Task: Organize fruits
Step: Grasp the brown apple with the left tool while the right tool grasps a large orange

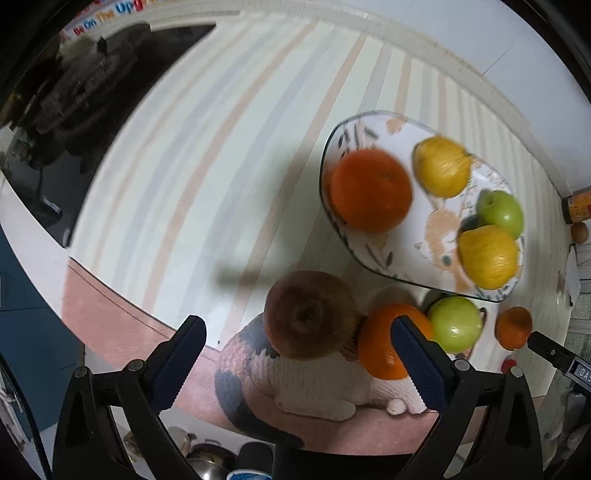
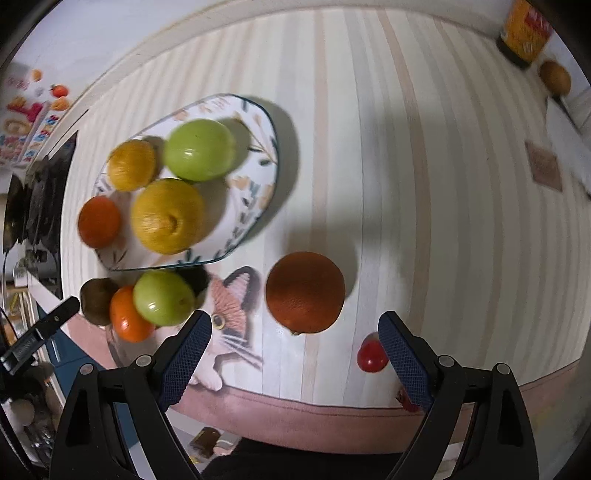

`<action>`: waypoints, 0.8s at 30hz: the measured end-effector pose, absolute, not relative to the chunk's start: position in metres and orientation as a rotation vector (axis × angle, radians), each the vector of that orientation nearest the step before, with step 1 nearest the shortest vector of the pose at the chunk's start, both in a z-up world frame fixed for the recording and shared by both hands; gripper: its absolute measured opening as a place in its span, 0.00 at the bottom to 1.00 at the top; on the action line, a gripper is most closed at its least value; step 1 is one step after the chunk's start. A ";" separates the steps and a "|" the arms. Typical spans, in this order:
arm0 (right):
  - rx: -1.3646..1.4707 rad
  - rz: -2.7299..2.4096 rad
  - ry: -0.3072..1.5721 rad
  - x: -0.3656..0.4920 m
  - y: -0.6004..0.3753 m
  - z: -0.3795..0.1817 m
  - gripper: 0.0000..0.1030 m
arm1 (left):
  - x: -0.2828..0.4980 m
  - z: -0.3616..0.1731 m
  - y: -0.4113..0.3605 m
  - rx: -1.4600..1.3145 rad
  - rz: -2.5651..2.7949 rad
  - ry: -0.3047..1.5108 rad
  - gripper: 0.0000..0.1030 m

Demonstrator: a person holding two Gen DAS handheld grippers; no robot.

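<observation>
A patterned plate (image 1: 327,162) (image 2: 243,192) carries an orange (image 1: 369,190), two yellow fruits (image 1: 441,166) and a green apple (image 1: 500,214). Beside it on the striped cloth lie a brown fruit (image 1: 310,314) (image 2: 98,299), an orange (image 1: 384,347), a green apple (image 1: 456,323) (image 2: 164,297) and another orange (image 1: 513,326) (image 2: 304,291). My left gripper (image 1: 299,330) points down over the brown fruit, jaws wide open, not touching it. My right gripper (image 2: 295,325) hangs open above that second orange, which sits just ahead of its fingertips. A small red fruit (image 2: 369,356) lies by the right finger.
The cloth has a cat picture (image 2: 229,321) and a pink border (image 2: 295,410) at the table's near edge. A yellow-labelled jar (image 2: 524,33) and another brown fruit (image 2: 554,77) stand at the far right corner. A dark screen (image 1: 92,92) lies beyond the table's left side.
</observation>
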State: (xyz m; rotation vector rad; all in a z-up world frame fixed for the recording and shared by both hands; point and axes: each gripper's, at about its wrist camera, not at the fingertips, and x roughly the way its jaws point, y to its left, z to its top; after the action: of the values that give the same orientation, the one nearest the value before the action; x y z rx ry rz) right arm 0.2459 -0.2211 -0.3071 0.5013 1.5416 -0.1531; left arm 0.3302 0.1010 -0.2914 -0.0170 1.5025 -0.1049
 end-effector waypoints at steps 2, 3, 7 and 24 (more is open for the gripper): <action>0.524 -0.156 1.549 0.248 -0.223 -0.316 0.91 | 0.332 -0.302 0.101 -0.023 -0.106 1.524 0.98; 0.534 -0.159 1.553 0.248 -0.224 -0.321 0.91 | 0.333 -0.306 0.100 -0.021 -0.113 1.530 0.98; 0.553 -0.157 1.562 0.252 -0.225 -0.335 0.85 | 0.333 -0.315 0.096 -0.006 -0.130 1.544 0.89; 0.508 -0.093 1.607 0.239 -0.199 -0.354 0.57 | 0.290 -0.322 0.087 -0.006 -0.126 1.531 0.61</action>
State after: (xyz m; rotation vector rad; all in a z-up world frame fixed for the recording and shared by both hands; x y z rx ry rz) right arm 0.2387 -0.1987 -0.3544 0.5083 1.6065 -0.0927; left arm 0.2897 0.0870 -0.3217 -0.0057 1.5309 -0.1260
